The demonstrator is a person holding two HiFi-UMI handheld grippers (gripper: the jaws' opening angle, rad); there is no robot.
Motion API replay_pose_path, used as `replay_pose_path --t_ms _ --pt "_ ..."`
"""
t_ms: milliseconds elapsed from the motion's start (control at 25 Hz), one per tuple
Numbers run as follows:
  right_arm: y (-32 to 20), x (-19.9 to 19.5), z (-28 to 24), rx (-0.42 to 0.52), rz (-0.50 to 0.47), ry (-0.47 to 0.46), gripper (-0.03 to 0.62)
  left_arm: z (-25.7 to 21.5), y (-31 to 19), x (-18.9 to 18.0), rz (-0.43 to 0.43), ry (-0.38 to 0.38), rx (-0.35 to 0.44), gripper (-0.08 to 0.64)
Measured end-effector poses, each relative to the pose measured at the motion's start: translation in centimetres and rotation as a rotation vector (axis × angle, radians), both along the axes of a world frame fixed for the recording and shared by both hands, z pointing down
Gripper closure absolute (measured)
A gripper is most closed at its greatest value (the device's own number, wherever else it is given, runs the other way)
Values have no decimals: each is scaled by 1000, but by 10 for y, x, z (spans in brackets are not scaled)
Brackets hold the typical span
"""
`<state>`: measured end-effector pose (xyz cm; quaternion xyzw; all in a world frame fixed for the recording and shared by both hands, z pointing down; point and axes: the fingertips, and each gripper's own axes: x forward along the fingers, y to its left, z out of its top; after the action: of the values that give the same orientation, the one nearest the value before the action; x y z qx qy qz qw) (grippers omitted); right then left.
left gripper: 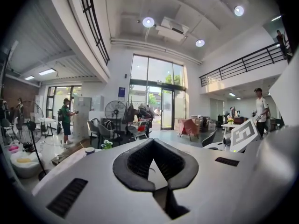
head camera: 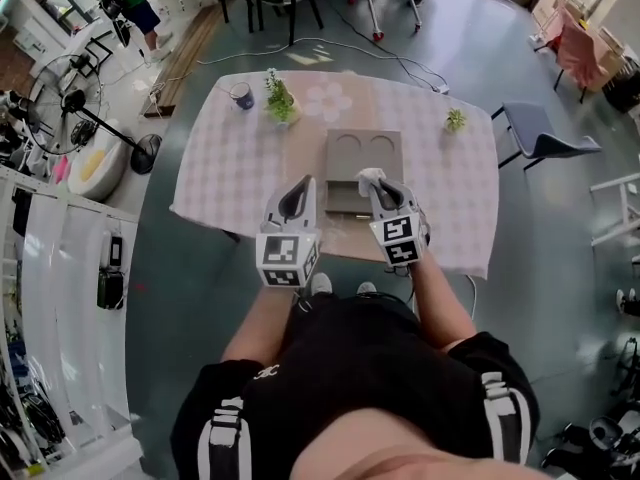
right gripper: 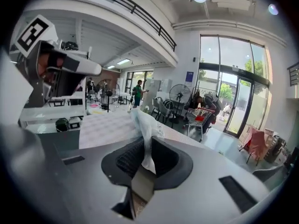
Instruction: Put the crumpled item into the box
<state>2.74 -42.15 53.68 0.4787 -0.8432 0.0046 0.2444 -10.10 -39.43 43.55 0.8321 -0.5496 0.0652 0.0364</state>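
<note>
Plainly, the right gripper [right gripper: 147, 143] pinches a crumpled white plastic wrapper [right gripper: 142, 121] between its jaws; the left gripper [left gripper: 153, 142] has its jaws pressed together.

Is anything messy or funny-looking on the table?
Nothing looks spilled or broken. The only scruffy thing is the crumpled white item, pinched in the right tool near the grey box on the table.

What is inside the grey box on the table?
The grey box shows two round hollows in its far half, apparently empty. The right tongs and their crumpled white item cover part of its near half, so that part cannot be seen.
</note>
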Motion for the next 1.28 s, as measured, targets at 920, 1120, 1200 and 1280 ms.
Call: replay_pose_path --t_ms 920,1120,1200,1280 --pt "-34 -15 139 -223 -151 310 551 10 12 -62 -138 -11 -30 569" --pt "-40 -13 167 -281 -181 396 551 12 12 -69 -155 -17 -40 568" --pt "-42 -12 178 -308 -198 440 549 14 11 -68 -157 -19 -46 568" --pt "-44 -10 188 -330 -212 462 549 16 10 -68 -157 -22 -49 569"
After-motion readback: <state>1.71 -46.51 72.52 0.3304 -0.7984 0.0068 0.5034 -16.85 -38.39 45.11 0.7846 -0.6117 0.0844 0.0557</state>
